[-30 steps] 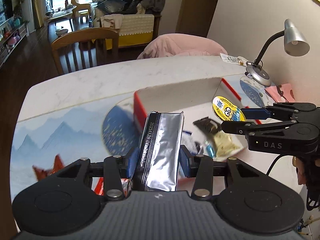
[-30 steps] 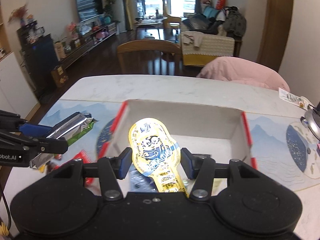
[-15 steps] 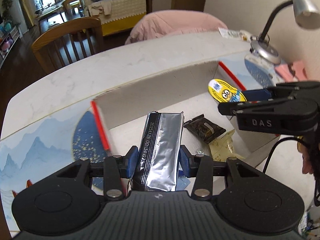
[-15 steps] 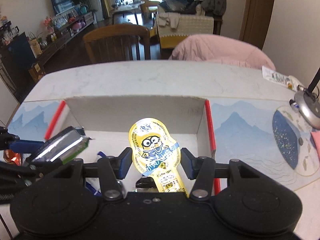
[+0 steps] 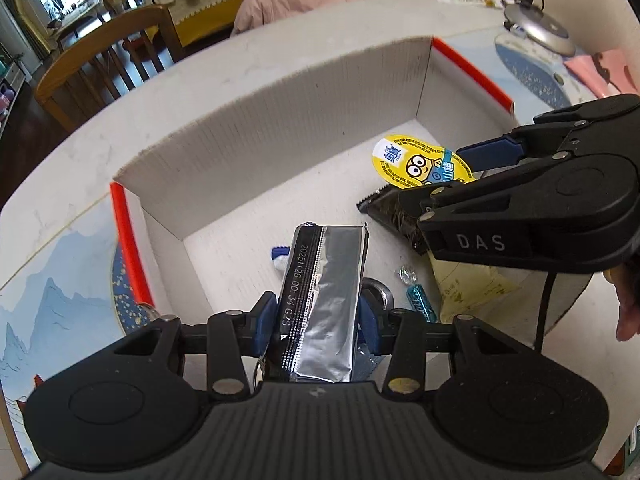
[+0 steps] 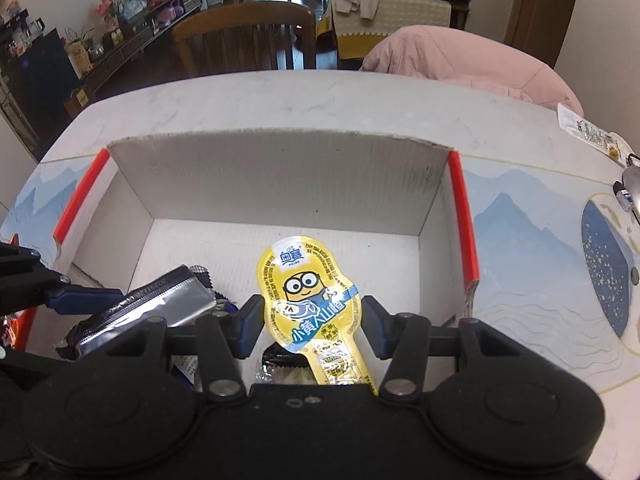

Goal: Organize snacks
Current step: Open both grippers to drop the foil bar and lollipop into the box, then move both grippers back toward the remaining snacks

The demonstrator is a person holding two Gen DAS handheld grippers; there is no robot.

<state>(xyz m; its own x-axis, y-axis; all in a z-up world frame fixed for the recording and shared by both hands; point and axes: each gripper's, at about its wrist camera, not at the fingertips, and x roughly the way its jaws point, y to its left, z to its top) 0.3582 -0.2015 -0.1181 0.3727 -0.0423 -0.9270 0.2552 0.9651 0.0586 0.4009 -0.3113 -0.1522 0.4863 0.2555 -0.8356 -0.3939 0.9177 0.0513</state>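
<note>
Clamped in the left gripper [image 5: 316, 320]: a silver foil packet [image 5: 324, 304], hanging over the near floor of the open cardboard box [image 5: 280, 120]. Pinched in the right gripper [image 6: 310, 330]: a yellow cartoon-print sachet [image 6: 308, 292], likewise above the box. Best lowered close to the loose wrappers [image 5: 460, 292] and released onto bare floor, not dropped from height. Compared with a second ago: both packs carried in from near the rim, lower and well inside the walls. Beyond, a marble table [image 6: 280, 100], wooden chair [image 6: 244, 36].
</note>
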